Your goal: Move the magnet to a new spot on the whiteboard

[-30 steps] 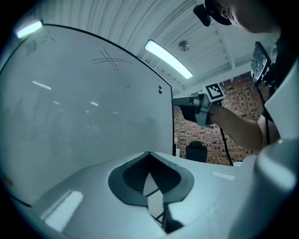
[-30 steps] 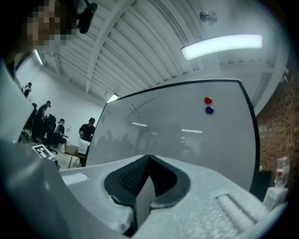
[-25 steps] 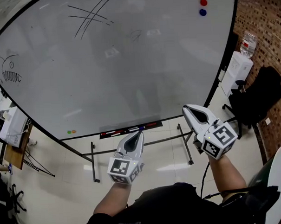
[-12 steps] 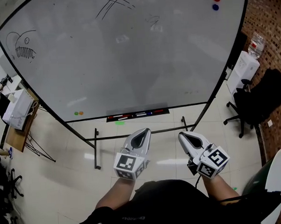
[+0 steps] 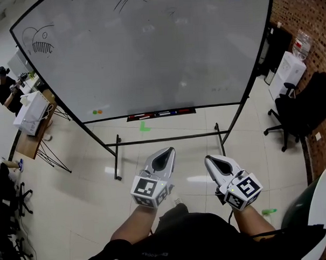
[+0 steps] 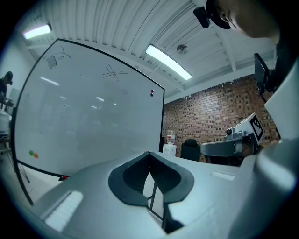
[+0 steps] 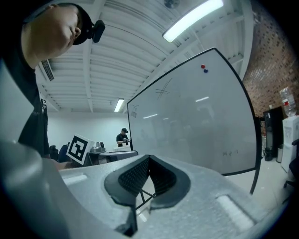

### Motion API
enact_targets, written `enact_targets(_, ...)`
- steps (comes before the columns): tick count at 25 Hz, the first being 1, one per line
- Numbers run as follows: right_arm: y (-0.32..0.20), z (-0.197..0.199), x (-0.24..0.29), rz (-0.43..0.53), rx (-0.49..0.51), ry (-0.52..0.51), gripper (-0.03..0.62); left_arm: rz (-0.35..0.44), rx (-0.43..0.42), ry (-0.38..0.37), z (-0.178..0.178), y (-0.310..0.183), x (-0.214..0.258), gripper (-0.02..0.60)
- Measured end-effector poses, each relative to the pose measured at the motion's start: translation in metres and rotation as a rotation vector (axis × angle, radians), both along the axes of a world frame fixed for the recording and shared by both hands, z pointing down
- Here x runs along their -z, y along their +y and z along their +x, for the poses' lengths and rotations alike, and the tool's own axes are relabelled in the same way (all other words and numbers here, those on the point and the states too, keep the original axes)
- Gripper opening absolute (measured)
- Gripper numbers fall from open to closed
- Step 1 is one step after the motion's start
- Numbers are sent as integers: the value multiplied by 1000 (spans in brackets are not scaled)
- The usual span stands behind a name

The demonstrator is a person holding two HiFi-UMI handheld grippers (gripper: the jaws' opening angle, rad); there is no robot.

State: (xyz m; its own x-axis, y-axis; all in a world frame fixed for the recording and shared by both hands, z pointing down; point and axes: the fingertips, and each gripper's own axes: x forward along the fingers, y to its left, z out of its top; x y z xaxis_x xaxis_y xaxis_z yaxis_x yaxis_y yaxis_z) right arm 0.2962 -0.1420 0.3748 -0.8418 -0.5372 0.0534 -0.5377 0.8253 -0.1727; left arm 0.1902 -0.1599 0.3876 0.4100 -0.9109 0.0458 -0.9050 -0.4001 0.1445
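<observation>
The left gripper [image 5: 168, 150] and the right gripper [image 5: 208, 158] are well apart from the whiteboard [image 5: 149, 57], both with jaws clenched on nothing. The red magnet [image 7: 202, 66] and the blue magnet [image 7: 206, 70] sit near the whiteboard's top right corner.

The person wears a black short-sleeved top [image 5: 196, 239] and a small black camera [image 7: 96, 29] mounted at the head. The left gripper [image 5: 167, 152] and right gripper [image 5: 209, 159] are pale grey moulded shells that taper to a point, each with dark ribbed pads [image 7: 134, 176] lining a leaf-shaped hollow. Each carries a white cube [image 5: 149, 191] printed with black square markers, and a thin black cable [image 5: 229, 218] trails from the right one
</observation>
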Motion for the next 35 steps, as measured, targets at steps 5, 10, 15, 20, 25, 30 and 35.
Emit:
enact_targets(5, 41, 13, -3, 11, 22, -19, 3, -5, 27, -11, 20, 56, 7, 15)
enact_targets(10, 75, 8, -7, 1, 79, -43, 3, -20, 77, -35, 17, 103, 5, 15)
enact_targets(15, 103, -2, -17, -26, 117, -54, 3, -34, 140, -48, -4, 142, -4, 15)
enact_targets(20, 126, -28, -25, -46, 129, -52, 3, -12, 199, -50, -44, 175, 6, 15)
enact_targets(25, 170, -80, -19, -18, 142, -54, 3, -40, 187, -84, -88, 223, -8, 15)
enact_targets(30, 222, -154, -33, -77, 103, -61, 3, -64, 142, -90, -160, 278, -15, 15)
enact_targets(35, 278, -213, -30, -79, 37, -70, 3, -54, 68, -93, -222, 313, -25, 15)
